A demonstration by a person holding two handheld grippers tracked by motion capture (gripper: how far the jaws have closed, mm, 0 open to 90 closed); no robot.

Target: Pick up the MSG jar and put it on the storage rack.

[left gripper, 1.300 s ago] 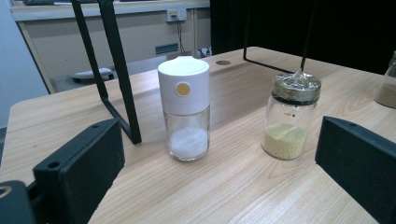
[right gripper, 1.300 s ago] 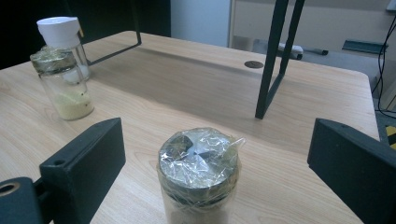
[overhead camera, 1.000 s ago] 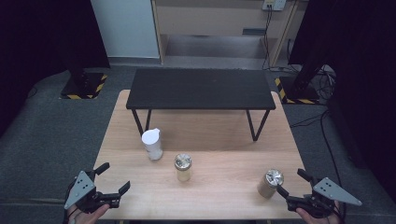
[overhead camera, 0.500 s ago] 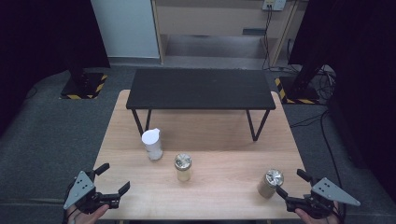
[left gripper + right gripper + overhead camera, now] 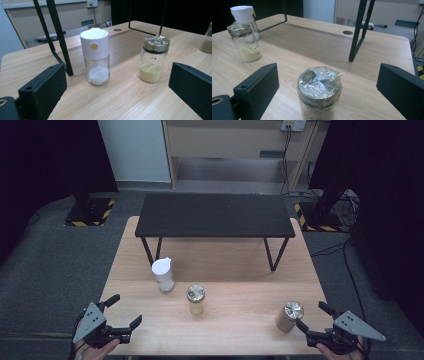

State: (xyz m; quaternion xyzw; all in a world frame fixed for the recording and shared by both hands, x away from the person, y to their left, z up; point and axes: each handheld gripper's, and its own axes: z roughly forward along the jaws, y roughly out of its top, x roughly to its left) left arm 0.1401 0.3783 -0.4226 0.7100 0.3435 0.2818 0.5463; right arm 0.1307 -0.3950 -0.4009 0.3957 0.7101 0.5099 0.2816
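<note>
We hold our left gripper [image 5: 120, 315] low at the near left corner of the table [image 5: 235, 255], its 2 jaws spread wide with nothing between them. Ahead of it and slightly to the left of its line stands the white-capped shaker [image 5: 95, 55], upright, with white grains at the bottom; to the right of that, also ahead, stands the jar of yellow powder [image 5: 152, 59], its lid wrapped in clear film. Neither touches the jaws.

Our right gripper [image 5: 311, 315] sits at the near right corner, jaws also wide apart and holding nothing. The jar of brown powder [image 5: 319, 96] stands upright straight ahead of it, just beyond the jaw tips and centred in the gap, not touched. Its top is covered in film too. Farther ahead, the black bench [image 5: 215, 215] stands across the table.
</note>
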